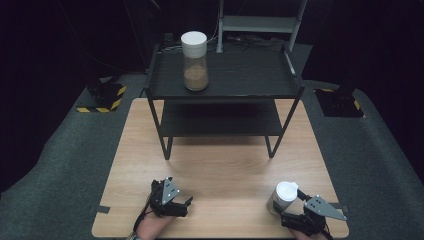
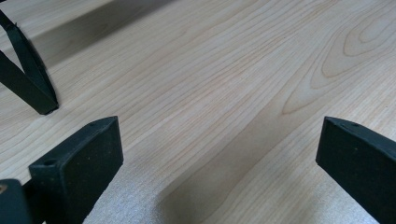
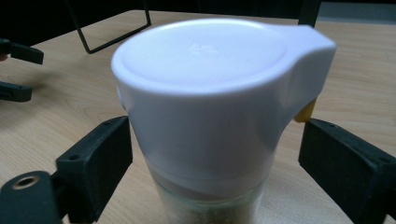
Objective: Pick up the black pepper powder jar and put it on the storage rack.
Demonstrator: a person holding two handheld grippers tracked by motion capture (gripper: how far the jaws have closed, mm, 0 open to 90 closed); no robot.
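A wooden table (image 1: 220,165) is filling the middle of the high view, with dark carpet around it. A black two-level shelf (image 1: 225,85) is standing on the far half of the table, in the upper centre of the frame. A tall jar (image 1: 194,61) with a white lid and brown contents is sitting upright on the shelf's top level, toward its left side.

At the lower left of the high view, the left gripper (image 1: 172,200) is resting low over the table, held by a hand coming in from the bottom edge. In the left gripper view its jaws are standing wide apart with bare wood between them, and one black shelf leg (image 2: 28,79) is showing at the upper left.

At the lower right of the high view, the right gripper (image 1: 295,212) is sitting by a small jar (image 1: 284,197) with a white lid, which is standing upright on the table near the front edge. In the right gripper view this jar (image 3: 205,112) is standing between the spread jaws, with a gap on each side; neither jaw is touching it. A yellow piece is peeking from under the lid's spout at the right.
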